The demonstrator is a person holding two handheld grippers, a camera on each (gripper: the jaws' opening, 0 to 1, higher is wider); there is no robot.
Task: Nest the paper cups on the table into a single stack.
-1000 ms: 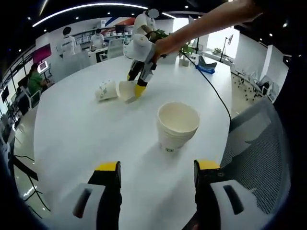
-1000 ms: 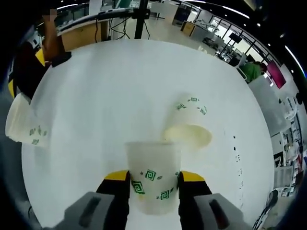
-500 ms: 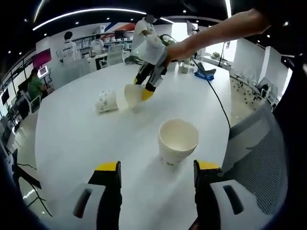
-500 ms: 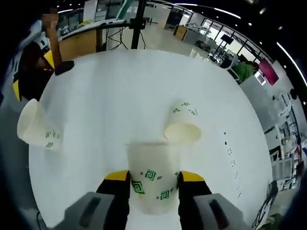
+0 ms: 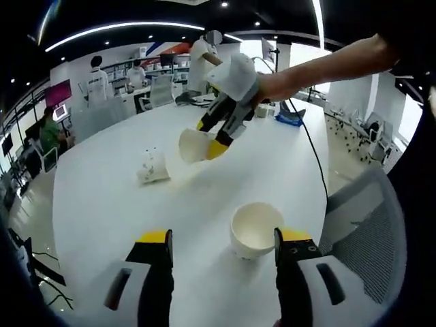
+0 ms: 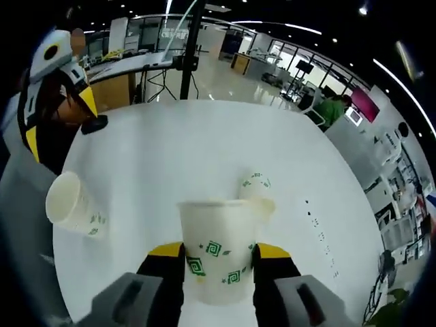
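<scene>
We hold one white paper cup with green square prints (image 6: 219, 264) clamped between the yellow-tipped jaws of the right gripper (image 6: 219, 262), and in the left gripper view this same cup (image 5: 195, 145) hangs in the air, tilted, above the middle of the round white table (image 5: 102, 197). The cup stack, an upright white paper cup standing near the table edge that is close to us (image 5: 255, 229), seems to have another cup inside it, though we cannot be sure how many. It stands just in front of the left gripper (image 5: 221, 248), whose jaws are apart and hold nothing; its right jaw looks to be almost at the rim of the stack. A third cup, white with green prints and lying on its side (image 5: 153, 166), waits further toward the middle of the table; in the right gripper view it lies just behind the held cup (image 6: 257, 191). To do this step well, we think we should turn the held cup upright with its bottom down, bring it straight over the open mouth of the stack and lower it without pushing the rim sideways, because the stack is light and near the edge. The left gripper could steady the stack if needed. We should not squeeze harder, since paper walls dent easily.
</scene>
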